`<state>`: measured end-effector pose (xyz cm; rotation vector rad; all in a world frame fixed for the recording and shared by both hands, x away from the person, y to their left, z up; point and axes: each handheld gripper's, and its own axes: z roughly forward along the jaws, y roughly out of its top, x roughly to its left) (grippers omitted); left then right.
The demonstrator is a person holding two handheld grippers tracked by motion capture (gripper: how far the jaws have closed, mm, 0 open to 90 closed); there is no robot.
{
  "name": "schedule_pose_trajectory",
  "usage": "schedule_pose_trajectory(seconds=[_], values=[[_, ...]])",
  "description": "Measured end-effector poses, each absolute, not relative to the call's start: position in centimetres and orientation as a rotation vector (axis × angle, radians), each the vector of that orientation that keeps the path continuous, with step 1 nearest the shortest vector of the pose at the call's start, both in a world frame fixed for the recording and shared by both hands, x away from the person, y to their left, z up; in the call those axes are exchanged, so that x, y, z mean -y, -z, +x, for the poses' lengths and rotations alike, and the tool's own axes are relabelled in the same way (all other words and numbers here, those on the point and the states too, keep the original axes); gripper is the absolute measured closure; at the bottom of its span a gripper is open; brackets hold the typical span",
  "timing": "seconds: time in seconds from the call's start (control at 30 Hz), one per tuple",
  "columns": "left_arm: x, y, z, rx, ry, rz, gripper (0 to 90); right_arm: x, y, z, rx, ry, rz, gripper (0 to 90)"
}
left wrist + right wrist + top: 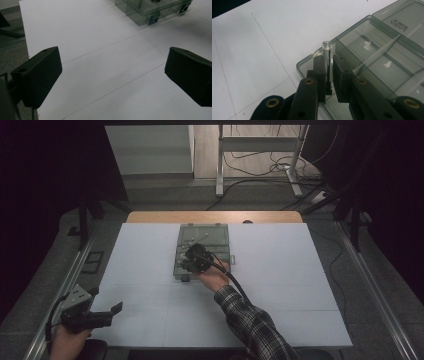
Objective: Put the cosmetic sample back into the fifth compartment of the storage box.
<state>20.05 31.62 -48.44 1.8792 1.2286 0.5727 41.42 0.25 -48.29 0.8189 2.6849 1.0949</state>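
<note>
Holding a small clear tube (327, 56) upright between its jaws, the right gripper (328, 75) hovers over the near-left corner of the smoky plastic box (372, 50). The jaws are clamped on the tube's lower part, and its open top stands above them. A thin dark stem with a small black piece at its foot runs down inside or behind the tube; which of the two is hard to tell.

From the high view, the right gripper (192, 261) sits over the near half of the box (216, 231), which lies open on the white table (290, 285). The left gripper (112, 312) waits well apart from the box, at the table's near-left corner, jaws spread wide with nothing between them.

The step in hand looks like lifting the tube from, or setting it into, a compartment at that corner; the pictures alone do not settle which. Either way, the next move calls for keeping the tube upright and clear of the box's wall and dividers.

The tube's bottom end is hidden by the jaws. The box's far side is cut off in the right gripper view, and its printed label reads upside down and only in part. The compartments' contents are too dim to make out.
</note>
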Motion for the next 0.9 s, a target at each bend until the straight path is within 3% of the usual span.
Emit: schedule_pose_trajectory(seconds=[0.43,0.9], values=[[-31.7,48.4,20.1,-1.226,-0.57,1.878,1.7,-1.6,49.4,41.6,-2.7,-1.075,0.818,79.8],[-31.7,48.4,20.1,-1.226,-0.571,1.879,1.7,-1.3,49.1,41.4,-2.711,-1.044,0.807,72.5]])
